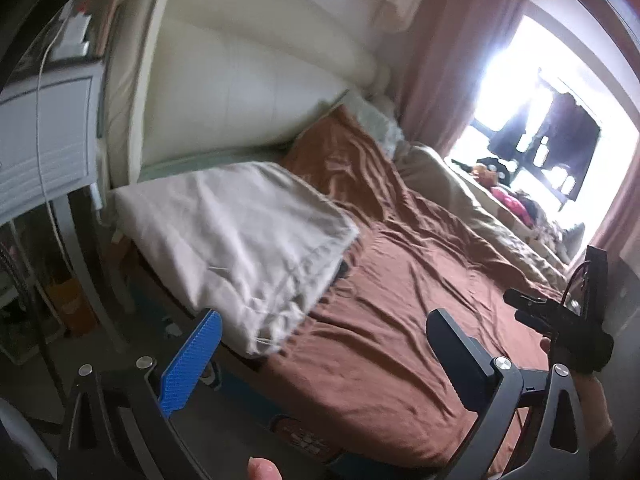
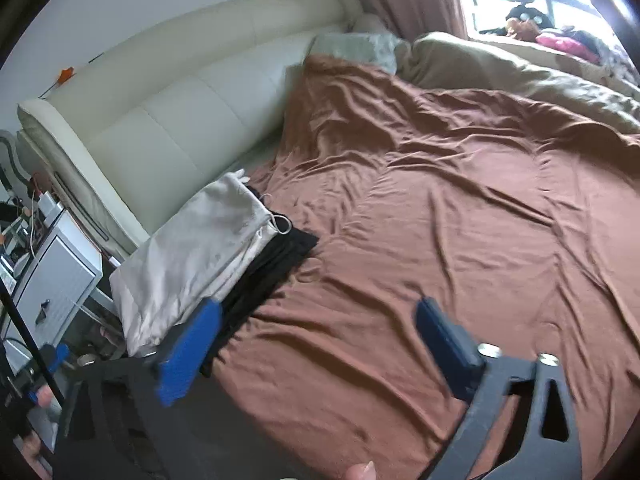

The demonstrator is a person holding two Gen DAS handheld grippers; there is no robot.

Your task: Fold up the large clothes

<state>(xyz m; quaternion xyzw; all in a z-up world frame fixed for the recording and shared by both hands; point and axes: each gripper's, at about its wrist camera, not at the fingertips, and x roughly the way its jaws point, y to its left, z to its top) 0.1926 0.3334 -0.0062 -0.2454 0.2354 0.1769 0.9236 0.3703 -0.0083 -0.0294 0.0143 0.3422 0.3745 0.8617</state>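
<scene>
Well, both grippers gaping empty, left gripper (image 1: 320, 344) and right gripper (image 2: 320, 340), folded cream garment (image 2: 192, 256) atop black garment (image 2: 276, 264) ahead-left at bed edge, bare brown sheet (image 2: 440, 220) ahead.

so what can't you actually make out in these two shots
- Folded black garment: right wrist view shows only its edge; folded cream-white cloth covers the rest.
- Items on the bright window ledge: left wrist view, overexposed and too small.
- White bedside cabinet: cut off by the frame's left edge.
- Right gripper: fingers motion-blurred.
</scene>
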